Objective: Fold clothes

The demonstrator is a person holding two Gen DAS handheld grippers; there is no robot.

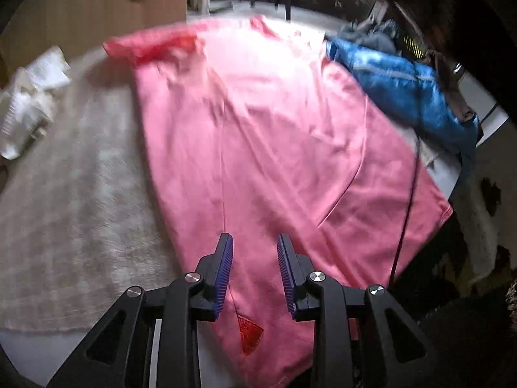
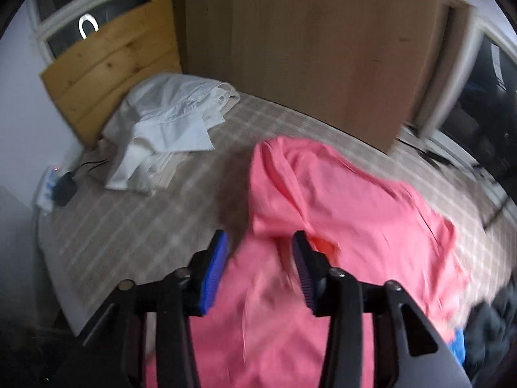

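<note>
A pink shirt (image 1: pixel 258 129) lies spread over a bed with a beige checked blanket (image 1: pixel 80 194). Its hem, with a small red triangular patch, is nearest in the left wrist view. My left gripper (image 1: pixel 255 242) hovers over that lower part with its blue pads apart and nothing pinched between them. In the right wrist view the pink shirt (image 2: pixel 339 210) is bunched, with one folded edge raised. My right gripper (image 2: pixel 258 242) stands open above the shirt's left edge, the cloth under it and not gripped.
A heap of white cloth (image 2: pixel 168 116) lies near the wooden headboard (image 2: pixel 110 64). A blue garment (image 1: pixel 404 90) and darker clothes (image 2: pixel 494 329) lie beside the shirt. A brown wardrobe (image 2: pixel 307 48) stands behind the bed. A dark cable (image 1: pixel 407 210) crosses the shirt's right side.
</note>
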